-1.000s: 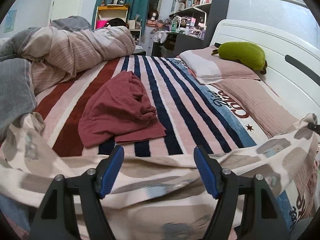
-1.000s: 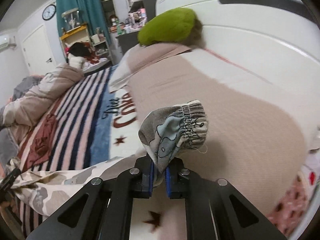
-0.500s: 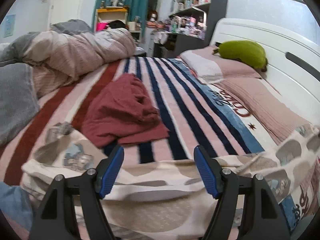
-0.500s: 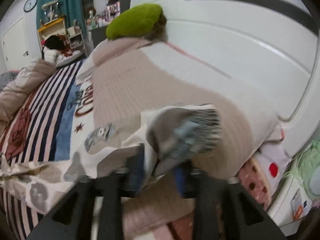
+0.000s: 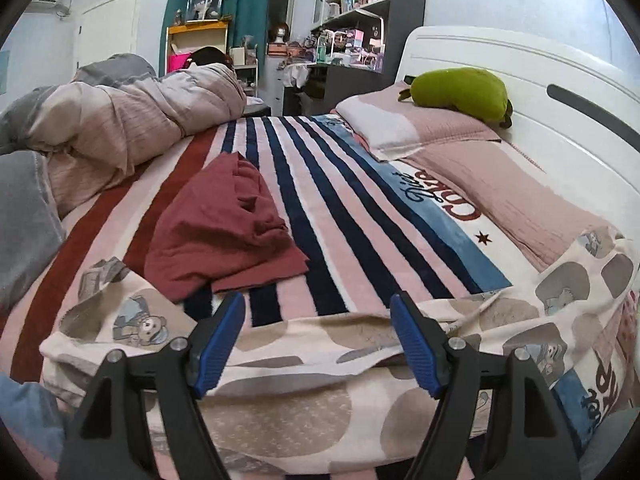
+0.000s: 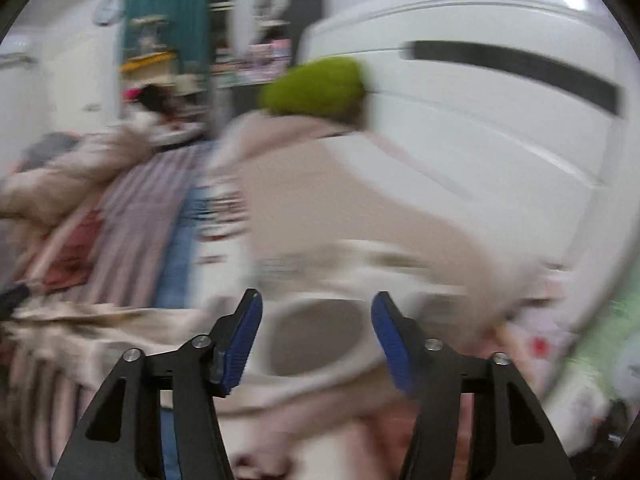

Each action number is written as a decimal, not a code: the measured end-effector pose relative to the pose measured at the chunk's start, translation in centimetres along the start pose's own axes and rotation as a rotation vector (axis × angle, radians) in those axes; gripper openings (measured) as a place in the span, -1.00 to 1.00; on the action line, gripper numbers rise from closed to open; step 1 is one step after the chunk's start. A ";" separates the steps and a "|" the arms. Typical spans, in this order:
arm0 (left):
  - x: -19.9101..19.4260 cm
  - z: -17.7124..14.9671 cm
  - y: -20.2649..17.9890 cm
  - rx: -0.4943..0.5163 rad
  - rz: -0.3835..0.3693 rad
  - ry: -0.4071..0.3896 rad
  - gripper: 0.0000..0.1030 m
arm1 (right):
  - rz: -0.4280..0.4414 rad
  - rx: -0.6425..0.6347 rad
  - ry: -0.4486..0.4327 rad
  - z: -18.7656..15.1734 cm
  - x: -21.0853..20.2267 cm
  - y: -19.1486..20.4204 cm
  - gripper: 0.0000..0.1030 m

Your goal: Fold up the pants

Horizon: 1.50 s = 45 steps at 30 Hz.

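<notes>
Left wrist view first: we see our left gripper (image 5: 316, 312) at the bottom centre of the frame, its jaws opening and standing wide, with nothing pressed between the blue pads (image 5: 218, 344). The pants (image 5: 360, 344), cream cloth printed with grey-brown blotches and small cartoon bears, lie stretched across the lower part of the frame from the lower left to the right edge, spread flat on the striped blanket (image 5: 340, 200) and passing under the gripper. Just above them, left of centre, a crumpled dark red garment (image 5: 224, 232) sits on the stripes, apart from the pants except at its lower edge, where we cannot tell whether they touch. A bundled quilt (image 5: 120, 120) fills the upper left, and a green plush toy (image 5: 460, 94) rests on a pink pillow (image 5: 432, 132) against the white headboard (image 5: 520, 64) at the upper right. Right wrist view next, heavily blurred by motion: our right gripper (image 6: 316, 312) is at the bottom centre, jaws opening, with a clear gap between the blue pads (image 6: 240, 344) and nothing gripped. The pants (image 6: 320, 344) lie beneath and ahead of it, a cream band with a large grey patch, running off toward the lower left. The green toy (image 6: 316, 88) shows above centre, the headboard (image 6: 480, 128) at the upper right.
</notes>
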<state>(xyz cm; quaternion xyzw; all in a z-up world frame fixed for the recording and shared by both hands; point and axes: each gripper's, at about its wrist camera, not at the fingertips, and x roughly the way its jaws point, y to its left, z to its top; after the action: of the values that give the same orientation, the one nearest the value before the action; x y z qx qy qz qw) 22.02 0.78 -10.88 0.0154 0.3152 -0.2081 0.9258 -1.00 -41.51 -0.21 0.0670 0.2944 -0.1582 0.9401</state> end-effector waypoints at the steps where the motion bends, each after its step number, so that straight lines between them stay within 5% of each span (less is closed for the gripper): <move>1: 0.0 0.0 0.1 -0.007 0.001 0.000 0.39 | 0.086 -0.022 0.011 0.3 1.3 1.8 0.13; 7: -1.5 0.3 3.6 -0.080 0.110 -0.049 0.39 | 0.501 -0.231 0.181 0.0 10.3 15.5 0.12; 16: 0.1 -1.1 9.7 -0.203 0.255 0.007 0.39 | 0.718 -0.561 0.325 -3.4 18.8 30.9 0.11; 20: -0.1 -1.6 11.3 -0.239 0.308 0.010 0.39 | 0.734 -0.673 0.346 -4.8 20.8 34.4 0.00; 22: -0.3 -1.7 11.7 -0.257 0.316 0.005 0.39 | 0.726 -0.707 0.366 -5.2 21.7 35.6 -0.29; 24: -0.4 -1.7 11.8 -0.265 0.320 0.000 0.39 | 0.714 -0.717 0.383 -5.2 22.4 36.2 -0.82; 27: -0.7 -1.6 12.1 -0.278 0.336 -0.015 0.39 | 0.695 -0.697 0.363 -4.8 22.9 36.9 -0.95; 38: -1.4 -2.1 13.9 -0.362 0.391 -0.038 0.41 | 0.588 -0.574 0.376 -3.4 26.3 37.4 -0.92; 40: -1.7 -2.1 14.2 -0.375 0.394 -0.050 0.51 | 0.571 -0.542 0.381 -2.9 26.8 37.5 -0.82; 42: -2.0 -2.1 14.3 -0.381 0.405 -0.064 0.53 | 0.519 -0.556 0.356 -2.4 26.8 37.7 -0.51; 45: -2.3 -2.0 14.6 -0.387 0.418 -0.075 0.53 | 0.520 -0.553 0.346 -1.4 26.1 38.2 -0.44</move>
<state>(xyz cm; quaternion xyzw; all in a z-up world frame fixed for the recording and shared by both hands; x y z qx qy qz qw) 24.98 15.34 -12.66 -0.1048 0.3046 0.0510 0.9453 31.41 -11.99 -15.14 -0.0905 0.4525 0.1832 0.8680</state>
